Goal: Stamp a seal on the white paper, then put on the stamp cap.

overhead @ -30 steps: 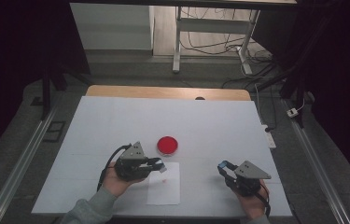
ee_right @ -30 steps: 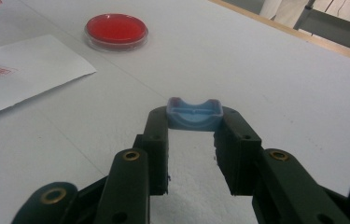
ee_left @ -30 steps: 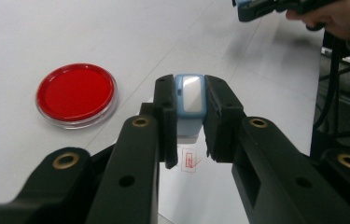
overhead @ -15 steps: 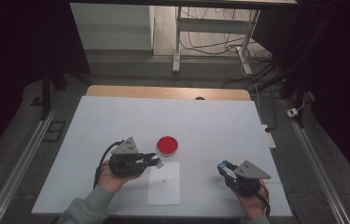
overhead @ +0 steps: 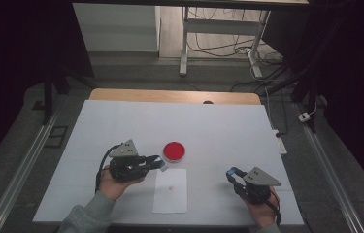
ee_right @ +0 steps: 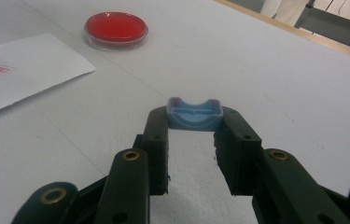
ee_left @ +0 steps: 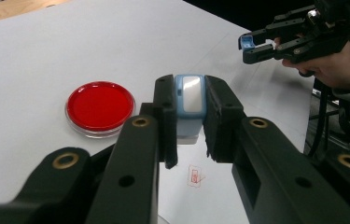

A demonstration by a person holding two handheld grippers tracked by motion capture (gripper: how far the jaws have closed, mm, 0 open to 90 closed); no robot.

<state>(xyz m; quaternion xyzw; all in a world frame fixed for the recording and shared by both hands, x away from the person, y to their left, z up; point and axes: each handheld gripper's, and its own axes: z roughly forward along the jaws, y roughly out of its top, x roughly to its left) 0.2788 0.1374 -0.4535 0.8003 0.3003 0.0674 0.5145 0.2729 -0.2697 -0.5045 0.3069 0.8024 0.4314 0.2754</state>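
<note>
The left gripper [ee_left: 189,116] pinches a small blue stamp body [ee_left: 190,95], its jaws closed flat against both sides, with the pale face of the piece turned toward the gripper's camera. Directly below and just ahead of those jaws lies a white paper sheet [overhead: 171,190] bearing one small red imprint [ee_left: 194,177]. From that mark I judge the stamping itself to be done (one impression, faint but legible as a mark). A round red ink pad [ee_left: 100,107] in a clear dish sits to the left of the left gripper's jaws, near but not touching the sheet.

The right gripper [ee_right: 194,122] is clamped on a blue cap [ee_right: 194,113], a shallow curved piece held at the jaw tips, above bare table [overhead: 228,126], well apart from the paper and the pad.

Remaining, in my judgement: bring the two grippers together, seat the cap on the stamp body, and set the closed stamp down.
</note>
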